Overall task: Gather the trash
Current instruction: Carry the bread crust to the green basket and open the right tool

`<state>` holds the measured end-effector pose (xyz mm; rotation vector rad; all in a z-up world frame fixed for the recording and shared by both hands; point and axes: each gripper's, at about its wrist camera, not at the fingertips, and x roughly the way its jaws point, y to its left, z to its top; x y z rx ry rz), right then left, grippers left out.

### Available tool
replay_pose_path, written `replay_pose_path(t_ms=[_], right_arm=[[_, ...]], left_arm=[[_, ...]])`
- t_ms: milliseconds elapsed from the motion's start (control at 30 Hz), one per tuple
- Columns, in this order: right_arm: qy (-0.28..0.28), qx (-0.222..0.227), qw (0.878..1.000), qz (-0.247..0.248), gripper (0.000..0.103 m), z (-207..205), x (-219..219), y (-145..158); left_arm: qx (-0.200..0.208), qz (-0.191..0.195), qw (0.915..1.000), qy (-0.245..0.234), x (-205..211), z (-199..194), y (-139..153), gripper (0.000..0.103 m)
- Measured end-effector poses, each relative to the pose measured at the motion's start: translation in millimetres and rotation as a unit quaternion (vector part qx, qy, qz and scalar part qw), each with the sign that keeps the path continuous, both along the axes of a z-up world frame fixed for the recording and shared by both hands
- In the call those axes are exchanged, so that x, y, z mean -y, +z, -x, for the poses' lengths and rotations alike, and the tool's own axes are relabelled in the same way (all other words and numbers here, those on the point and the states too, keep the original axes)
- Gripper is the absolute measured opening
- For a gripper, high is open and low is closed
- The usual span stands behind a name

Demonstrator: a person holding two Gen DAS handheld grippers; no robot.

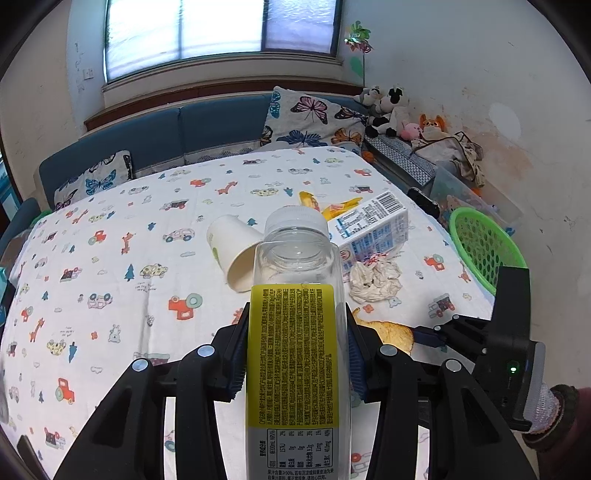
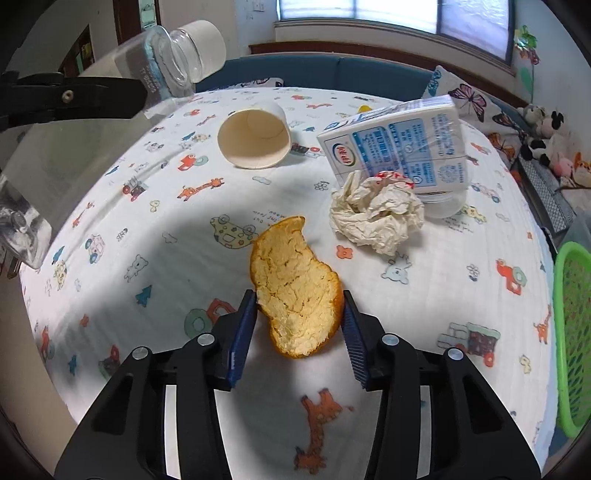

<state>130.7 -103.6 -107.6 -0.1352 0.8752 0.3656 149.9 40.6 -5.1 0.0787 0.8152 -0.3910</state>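
- Left gripper (image 1: 297, 354) is clamped on an empty bottle (image 1: 297, 332): light, slick, stiff.
- Right gripper (image 2: 300, 328) pinches the peel (image 2: 293, 288) between its pads: light, soft, best gripped across its edges.

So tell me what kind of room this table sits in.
Most likely a lived-in family room at home. A blue sofa with butterfly-print cushions runs under the window, stuffed animals are piled in the corner, and the table wears a children's cartoon tablecloth.
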Motion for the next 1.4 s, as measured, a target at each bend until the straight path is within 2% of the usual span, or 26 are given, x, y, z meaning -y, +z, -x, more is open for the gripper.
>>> replay_pose_path(t_ms=[333,667,1100,1400], right_arm=[[-0.021,0.015,0.999,-0.031,0.044,20.1,41.6,21.8],[-0.091,0.041,0.994,-0.037,0.044,35.9,115.9,40.2],[-0.239,0.04,0.97,-0.024,0.044,41.9,265.7,42.9],[-0.304,0.029,0.952,-0.016,0.046,41.9,333.7,30.8]], left_arm=[[0.001,0.002,0.9996,-0.028,32.8,1.7,3.3,0.043],[0.0,0.003,0.9975,-0.071,82.7,1.6,7.5,0.043],[0.001,-0.006,0.9913,-0.131,161.6,-4.0,12.8,0.043],[0.0,-0.012,0.9871,-0.16,203.7,-8.7,14.8,0.043]])
